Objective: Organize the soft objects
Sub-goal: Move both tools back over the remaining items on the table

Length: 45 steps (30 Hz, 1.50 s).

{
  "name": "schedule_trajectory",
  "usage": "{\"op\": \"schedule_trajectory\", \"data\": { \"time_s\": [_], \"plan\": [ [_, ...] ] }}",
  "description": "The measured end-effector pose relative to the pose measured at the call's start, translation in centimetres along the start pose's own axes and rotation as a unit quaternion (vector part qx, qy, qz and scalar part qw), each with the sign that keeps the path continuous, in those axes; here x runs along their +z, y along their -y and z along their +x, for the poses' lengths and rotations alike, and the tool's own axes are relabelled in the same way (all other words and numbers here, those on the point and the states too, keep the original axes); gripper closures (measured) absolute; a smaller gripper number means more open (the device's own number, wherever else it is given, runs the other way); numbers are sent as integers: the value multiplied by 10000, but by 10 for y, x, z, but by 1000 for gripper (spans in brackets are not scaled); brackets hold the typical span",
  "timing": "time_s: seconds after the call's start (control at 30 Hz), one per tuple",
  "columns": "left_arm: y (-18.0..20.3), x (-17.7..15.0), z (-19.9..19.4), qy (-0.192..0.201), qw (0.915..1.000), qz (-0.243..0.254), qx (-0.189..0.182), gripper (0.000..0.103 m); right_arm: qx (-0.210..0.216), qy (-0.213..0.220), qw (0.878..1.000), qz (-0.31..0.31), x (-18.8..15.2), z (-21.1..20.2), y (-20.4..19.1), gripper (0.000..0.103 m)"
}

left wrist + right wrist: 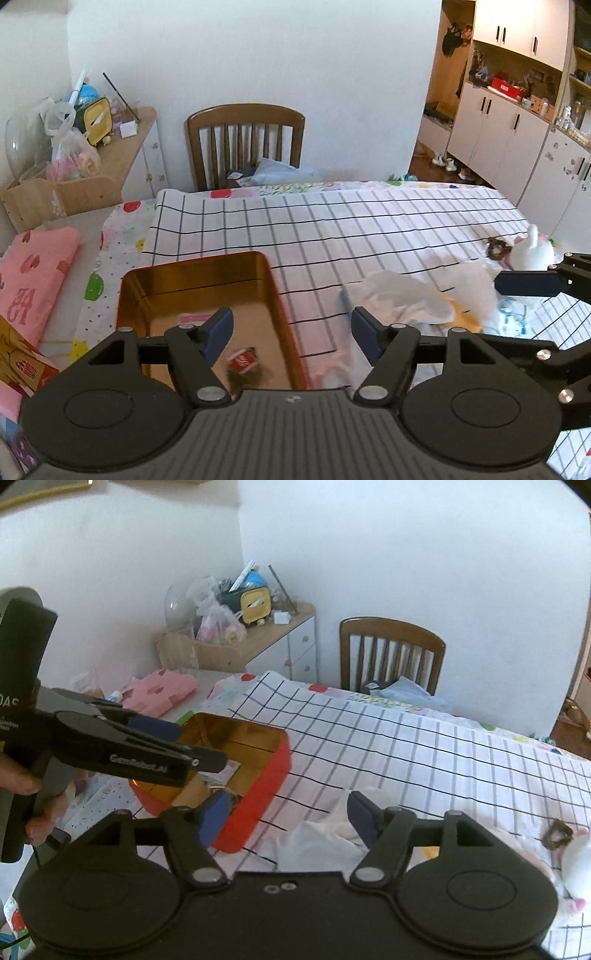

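Both hand-held grippers, left (291,334) & right (284,818), open & empty above bed (369,229); between picks, next likely grab white plastic bag (402,295) → red tin (207,295).

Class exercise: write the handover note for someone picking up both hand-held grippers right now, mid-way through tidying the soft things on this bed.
Left hand-held gripper: open, empty, over the red tin.
Right hand-held gripper: open, empty, above the white cloth.
Done: a small red-labelled item lies in the tin.
Left: white cloth, white plush toy and a small dark scrunchie-like piece still lie on the checked sheet, right of the tin.
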State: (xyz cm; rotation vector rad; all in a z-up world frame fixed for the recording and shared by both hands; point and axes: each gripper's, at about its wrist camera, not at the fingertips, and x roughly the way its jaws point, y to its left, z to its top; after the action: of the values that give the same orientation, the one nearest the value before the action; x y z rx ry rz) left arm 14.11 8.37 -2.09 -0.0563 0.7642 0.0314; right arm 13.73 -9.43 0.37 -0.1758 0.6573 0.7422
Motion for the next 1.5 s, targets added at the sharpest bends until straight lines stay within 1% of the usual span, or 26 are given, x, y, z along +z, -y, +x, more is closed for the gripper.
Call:
{"op": "schedule_trajectory", "data": {
  "time_s": [0.07, 0.27, 0.33, 0.47, 0.6, 0.7, 0.77, 0.83, 0.93, 0.97, 1.07, 1.17, 1.27, 1.37, 1.43, 1.5],
  "plan": [
    [11, -2, -6, 65, 10000, 18, -17, 27, -36, 58, 10000, 17, -5, -12, 8, 28],
    [42, -6, -19, 230, 9997, 9, -124, 24, -72, 176, 9998, 81, -21, -43, 34, 21],
    [52, -6, -22, 286, 9995, -12, -160, 19, -94, 212, 9997, 99, -26, -51, 42, 19],
    [67, -9, -27, 436, 9987, -50, -268, 18, -159, 286, 9994, 139, -36, -67, 56, 14],
    [78, -11, -28, 506, 9976, -213, -428, 18, -239, 318, 9991, 166, -48, -80, 72, 11],
    [84, -14, -29, 545, 9963, -358, -552, 12, -299, 329, 9988, 188, -56, -88, 85, 9],
    [87, -16, -28, 576, 9955, -417, -631, 7, -345, 329, 9986, 211, -60, -92, 92, 9],
    [91, -18, -28, 609, 9947, -445, -697, 5, -385, 327, 9984, 249, -65, -95, 101, 8],
    [97, -19, -26, 628, 9947, -471, -666, 4, -465, 313, 9979, 329, -70, -96, 112, 8],
    [99, -19, -24, 619, 9951, -474, -605, 1, -484, 304, 9977, 362, -72, -96, 116, 8],
    [106, -20, -19, 629, 9963, -368, -453, 0, -586, 266, 9971, 400, -77, -94, 127, 8],
    [111, -24, -14, 634, 9963, -204, -538, 0, -695, 227, 9965, 416, -81, -90, 137, 8],
    [112, -26, -4, 480, 9973, -197, -510, 0, -857, 188, 9953, 422, -84, -83, 148, 8],
    [109, -28, 7, 327, 9970, -338, -621, 0, -993, 149, 9936, 512, -87, -75, 160, 8],
    [110, -29, 13, 319, 9975, -326, -532, 0, -1094, 114, 9919, 629, -87, -68, 170, 8],
    [114, -31, 19, 320, 9985, -166, -407, 0, -1229, 80, 9895, 761, -86, -61, 180, 8]
  ]
}}
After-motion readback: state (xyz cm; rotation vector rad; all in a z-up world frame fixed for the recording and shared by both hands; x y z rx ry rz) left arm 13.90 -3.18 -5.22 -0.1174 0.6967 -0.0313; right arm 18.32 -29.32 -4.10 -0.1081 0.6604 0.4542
